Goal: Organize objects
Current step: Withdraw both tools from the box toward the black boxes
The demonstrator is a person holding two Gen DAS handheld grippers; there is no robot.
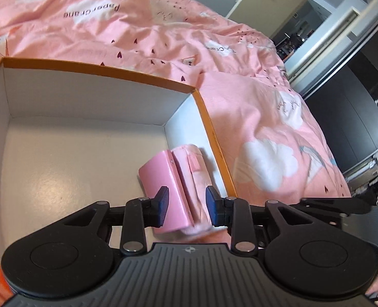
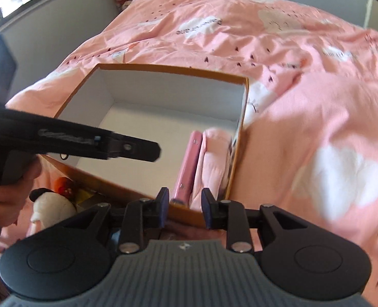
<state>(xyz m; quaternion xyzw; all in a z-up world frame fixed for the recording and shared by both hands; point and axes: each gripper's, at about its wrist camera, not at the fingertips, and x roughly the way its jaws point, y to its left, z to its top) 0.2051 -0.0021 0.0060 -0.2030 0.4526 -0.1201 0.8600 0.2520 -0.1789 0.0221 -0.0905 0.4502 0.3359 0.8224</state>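
Wallet [image 1: 166,181] lay in the box [image 1: 204,107] corner, below both grippers; left gripper [image 1: 187,206] and right gripper [image 2: 184,208] were parted, gripping nothing.

One box [image 1: 86,117], orange outside and white inside, sits open on one bed [image 1: 253,117] with a pink cover. Inside the box, against its right wall, lie two pink things: one flat pink case [image 1: 163,179] and, between it and the wall, one soft pink pouch [image 1: 194,168].

Two hand-held grippers show: the left hand-held gripper [image 1: 186,202], above the box, and the right hand-held gripper [image 2: 184,207], at the box's near rim. Each has two fingers, four in all.

Outside the box, below its near left corner, sits one plush toy [image 2: 53,204], white and black. One hand [image 2: 7,194] shows left of the box. A few more plush toys beyond the bed are too blurred to count.
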